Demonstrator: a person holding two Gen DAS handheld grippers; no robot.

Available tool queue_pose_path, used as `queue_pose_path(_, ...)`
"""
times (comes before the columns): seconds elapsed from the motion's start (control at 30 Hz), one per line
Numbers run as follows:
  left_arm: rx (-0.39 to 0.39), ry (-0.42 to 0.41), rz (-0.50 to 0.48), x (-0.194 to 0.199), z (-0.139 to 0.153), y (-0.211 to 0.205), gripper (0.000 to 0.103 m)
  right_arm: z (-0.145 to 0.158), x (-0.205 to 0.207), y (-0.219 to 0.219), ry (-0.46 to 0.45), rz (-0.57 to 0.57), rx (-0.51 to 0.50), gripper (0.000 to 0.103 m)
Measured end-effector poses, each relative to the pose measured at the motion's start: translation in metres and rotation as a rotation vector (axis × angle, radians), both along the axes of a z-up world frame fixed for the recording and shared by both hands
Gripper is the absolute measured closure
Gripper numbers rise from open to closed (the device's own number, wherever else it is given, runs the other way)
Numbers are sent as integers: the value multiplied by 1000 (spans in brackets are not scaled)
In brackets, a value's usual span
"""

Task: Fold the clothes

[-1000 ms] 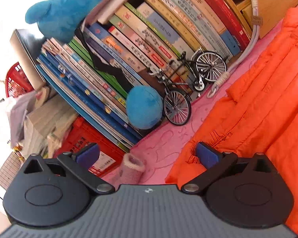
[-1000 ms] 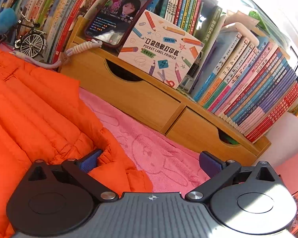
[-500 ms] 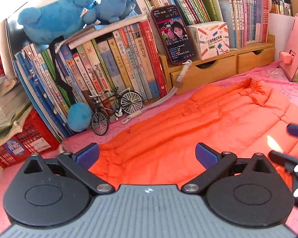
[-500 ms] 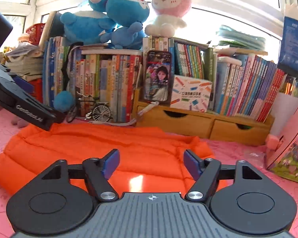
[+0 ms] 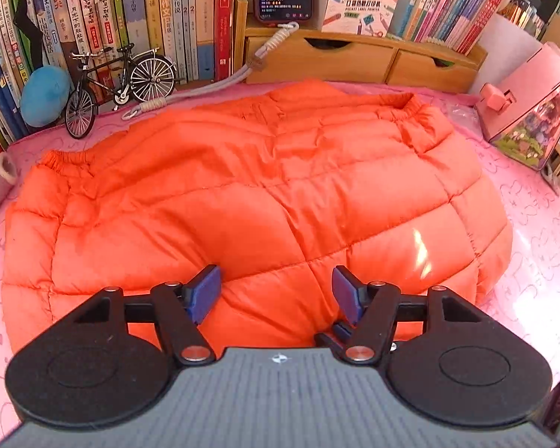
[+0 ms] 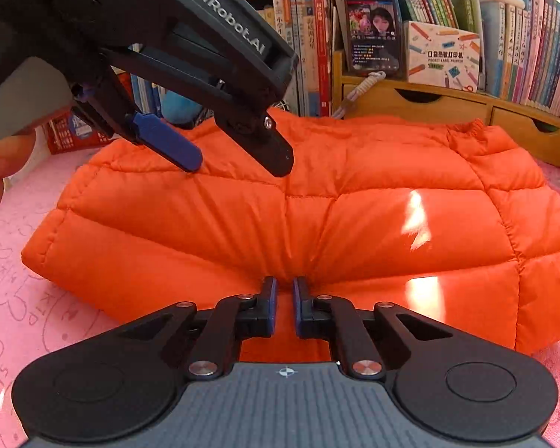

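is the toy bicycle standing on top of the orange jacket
No, the toy bicycle stands on the pink mat beside the books, clear of the orange jacket.

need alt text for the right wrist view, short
The right claw is pinched shut on a pleat at the near edge of an orange puffer jacket lying on a pink cloth. The left claw hovers above the jacket, its jaws apart; bookshelves behind.

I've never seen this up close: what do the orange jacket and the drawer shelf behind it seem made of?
The orange jacket looks like a slightly shiny synthetic shell over soft filling: stitched puffy panels with glints of sun. The drawer shelf looks like pale wood, perhaps bamboo, with a smooth matte finish.
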State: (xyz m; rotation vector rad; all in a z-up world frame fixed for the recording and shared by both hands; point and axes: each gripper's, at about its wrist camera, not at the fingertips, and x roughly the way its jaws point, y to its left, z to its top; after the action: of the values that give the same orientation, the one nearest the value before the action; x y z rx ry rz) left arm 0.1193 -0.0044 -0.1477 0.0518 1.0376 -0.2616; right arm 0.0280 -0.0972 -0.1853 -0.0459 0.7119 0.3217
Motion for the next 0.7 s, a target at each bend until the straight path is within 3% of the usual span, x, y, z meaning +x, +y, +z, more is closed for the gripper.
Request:
queue_pose_path(0.13, 175, -71, -23, 3, -19, -22, 31, -4, -5, 2, -11, 6, -20, 92)
queue_pose_path(0.23, 259, -125, -36, 9, -29, -31, 16, -5, -5, 1, -6, -1, -12, 92)
queue_pose_path(0.4, 268, -151, 29, 37, -29, -20, 1, -6, -7, 0, -8, -20, 3, 92)
queue_pose_path(0.57, 261, -129, 148, 96, -30, 3, 0, -5, -8, 0, -5, -33, 15, 92)
queue_pose_path(0.7, 270, -109, 159, 134, -35, 13, 0, -3, -9, -1, 3, -34, 26, 92)
